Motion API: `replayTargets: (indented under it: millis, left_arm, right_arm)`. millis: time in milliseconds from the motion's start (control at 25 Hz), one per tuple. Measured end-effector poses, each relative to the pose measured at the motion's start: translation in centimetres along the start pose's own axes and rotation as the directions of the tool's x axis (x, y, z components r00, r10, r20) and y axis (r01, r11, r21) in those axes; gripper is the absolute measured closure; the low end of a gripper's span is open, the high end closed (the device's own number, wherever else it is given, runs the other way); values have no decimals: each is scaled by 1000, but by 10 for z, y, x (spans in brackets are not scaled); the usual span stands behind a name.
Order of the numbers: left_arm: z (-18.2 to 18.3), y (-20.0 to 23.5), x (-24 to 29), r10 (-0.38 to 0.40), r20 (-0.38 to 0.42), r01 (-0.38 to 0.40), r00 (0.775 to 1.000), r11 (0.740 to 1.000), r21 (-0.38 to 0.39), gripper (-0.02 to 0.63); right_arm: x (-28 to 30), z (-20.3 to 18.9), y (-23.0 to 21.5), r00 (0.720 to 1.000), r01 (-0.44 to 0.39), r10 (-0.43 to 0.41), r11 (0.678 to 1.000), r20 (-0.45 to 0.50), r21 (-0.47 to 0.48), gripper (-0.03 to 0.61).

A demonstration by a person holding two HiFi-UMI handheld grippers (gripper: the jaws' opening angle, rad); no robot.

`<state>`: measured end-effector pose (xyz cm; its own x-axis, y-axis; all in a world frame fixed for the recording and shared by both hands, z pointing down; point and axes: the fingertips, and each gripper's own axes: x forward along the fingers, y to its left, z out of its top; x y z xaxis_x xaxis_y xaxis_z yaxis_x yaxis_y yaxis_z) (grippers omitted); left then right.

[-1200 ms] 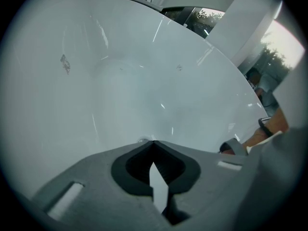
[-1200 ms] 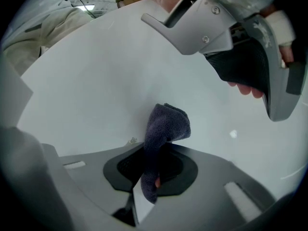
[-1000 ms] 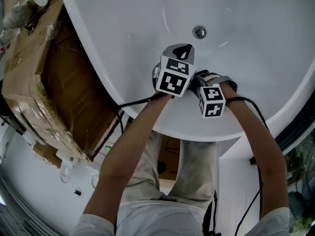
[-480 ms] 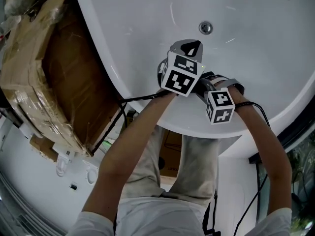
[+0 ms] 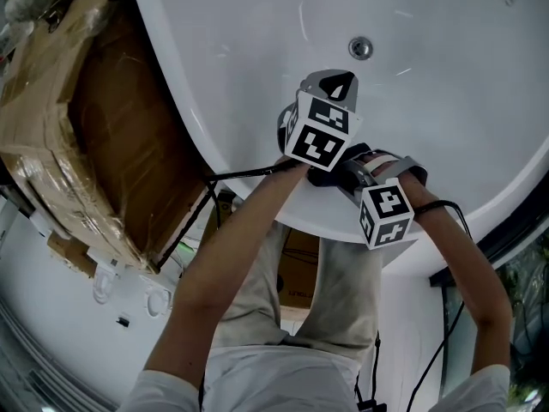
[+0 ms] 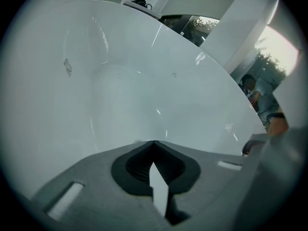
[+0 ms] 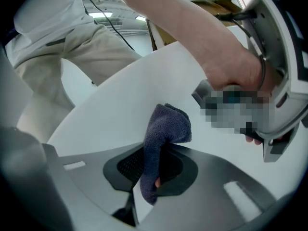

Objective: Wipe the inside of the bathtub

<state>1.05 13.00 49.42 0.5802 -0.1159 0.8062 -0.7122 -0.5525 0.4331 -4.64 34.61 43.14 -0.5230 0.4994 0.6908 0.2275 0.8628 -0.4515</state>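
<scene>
Big white bathtub [image 5: 446, 101] fills the view, drain [image 5: 360, 48] up at the far side; both tools sit low on the near inner wall; left gripper [image 6: 154, 174] has its jaws pressed together on nothing, facing bare tub; right gripper [image 7: 151, 172] pinches the dark cloth [image 7: 166, 129], its free end poking out against the white; looks mid-wipe; next call, I'd say: press the cloth flat and sweep toward the drain.

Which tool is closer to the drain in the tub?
Left. The left tool sits just short of the drain; the right tool, gripping the cloth, is farther back by the tub rim.
</scene>
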Motion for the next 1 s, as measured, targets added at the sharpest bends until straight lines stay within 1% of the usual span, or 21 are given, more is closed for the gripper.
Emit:
replayTargets:
  millis: [160,240,400,560,640,760,800,880,1000]
  left_arm:
    - [0,1,2,2,4,-2,1000,1000,-8,615]
    - [-1,3,3,4,3,-4,1000,1000,-11,615]
    - [0,6,3,11,5,-11,1000,1000,-11,615]
    - [1,6,6,12,8,-12,1000,1000,-12,616]
    - [1,6,7,11,8,-11,1000,1000,-7,615]
    - [1,9,8,16,11,-16,1000,1000,-7,615]
    - [0,10,8,18,12,-18,1000,1000,-10,615]
    - [0,10,9,19,10,-19,1000,1000,-13,615]
    - [0,10,11,14,4,-14,1000,1000,1,615]
  right_arm:
    - [-8,10,12,999,-16,16,1000,29,-12,526]
    - [-12,14,18,999,-37,37,999,40,-13,526]
    - [-21,24,30,990,-126,127,992,54,-25,526]
    - [-30,32,43,982,-178,182,982,59,-64,526]
    - [-35,36,48,971,-220,225,973,77,-73,526]
    - [-40,40,47,955,-263,266,964,131,-42,526]
    - [-40,40,45,954,-263,265,964,143,-30,526]
    - [-37,36,41,960,-239,239,971,145,-23,526]
    - [-30,26,23,980,-143,146,989,137,-27,526]
